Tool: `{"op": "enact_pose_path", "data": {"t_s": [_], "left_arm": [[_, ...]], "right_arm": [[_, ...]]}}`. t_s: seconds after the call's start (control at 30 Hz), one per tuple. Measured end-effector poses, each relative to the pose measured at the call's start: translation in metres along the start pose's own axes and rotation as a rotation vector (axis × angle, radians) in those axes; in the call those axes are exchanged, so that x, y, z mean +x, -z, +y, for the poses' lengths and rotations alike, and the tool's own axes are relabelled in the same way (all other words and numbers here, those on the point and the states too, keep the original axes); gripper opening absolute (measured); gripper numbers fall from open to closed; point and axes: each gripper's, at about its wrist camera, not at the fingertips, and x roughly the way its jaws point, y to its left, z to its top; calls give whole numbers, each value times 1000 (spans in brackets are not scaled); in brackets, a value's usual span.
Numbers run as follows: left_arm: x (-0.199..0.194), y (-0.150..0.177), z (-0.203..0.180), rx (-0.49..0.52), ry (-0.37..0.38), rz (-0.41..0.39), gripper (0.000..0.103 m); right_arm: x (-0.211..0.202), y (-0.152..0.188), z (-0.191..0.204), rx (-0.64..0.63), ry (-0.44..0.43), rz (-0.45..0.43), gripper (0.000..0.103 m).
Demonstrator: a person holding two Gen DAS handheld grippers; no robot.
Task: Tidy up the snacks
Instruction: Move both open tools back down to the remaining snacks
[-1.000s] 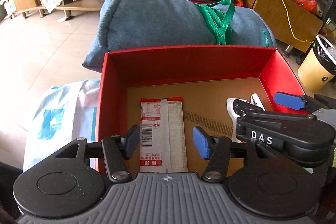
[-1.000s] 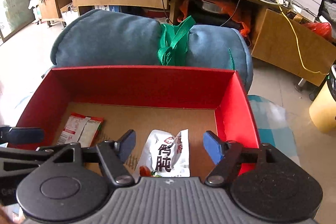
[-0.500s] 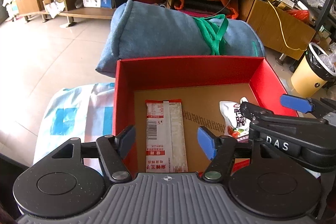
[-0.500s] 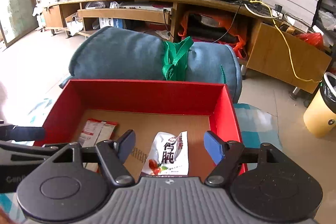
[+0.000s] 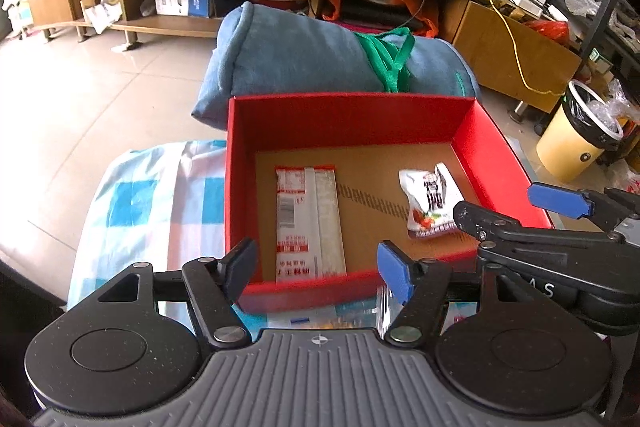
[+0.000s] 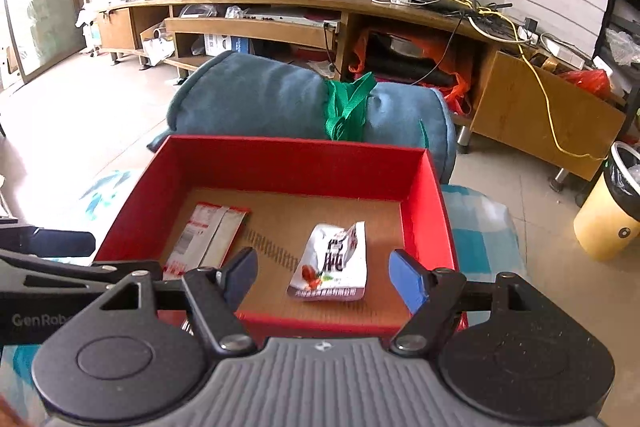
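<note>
Both my grippers sit at the near edge of the red box (image 5: 344, 119), jaws spread wide, nothing between the pads. Left gripper (image 5: 318, 269) is over the near-left part of the box, right gripper (image 6: 322, 275) over the near-right

Box: red cardboard walls, plain brown corrugated floor, open top. It sits on a blue-and-white checked cloth (image 5: 152, 199). Rolled blue blanket (image 5: 316, 55) with a green strap (image 5: 390, 61) lies just behind the far wall

Two snacks inside, both flat on the floor, well apart from each other:
- long flat packet (image 5: 310, 223): back side up, white/silver with a centre seam, red bands at both ends, barcode near the far end. Left half of the box. Long axis runs near-to-far, roughly parallel to the left wall; near end almost at the near wall. In the right wrist view (image 6: 208, 241) it reads as slightly angled, far end leaning right
- small white pouch (image 6: 332, 263): crinkled, bold black characters, red/green print at the near end, sealed crimp strip along the near edge. Right half of the box, close to the right wall but not touching as far as I can tell. Long axis also roughly near-to-far; in the left wrist view (image 5: 430, 201) far end tilts left. One far corner is folded up

Yellow bin (image 6: 608, 219) with black liner on the floor off to the right, clear of the box
</note>
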Motion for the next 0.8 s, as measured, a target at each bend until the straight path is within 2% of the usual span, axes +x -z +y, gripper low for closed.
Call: {"op": "enact_pose_path", "data": {"t_s": [0.27, 0.47, 0.7, 0.8], "left_arm": [[-11, 28, 6, 10, 23, 40, 74], [-13, 58, 16, -1, 32, 101, 74], [-20, 88, 32, -36, 79, 178, 79], [-24, 99, 37, -36, 73, 193, 79]], "right_arm": [[-16, 25, 13, -48, -18, 32, 67], [-21, 50, 29, -110, -36, 84, 67], [-34, 74, 40, -160, -114, 130, 67], [-39, 84, 42, -169, -160, 163, 67]]}}
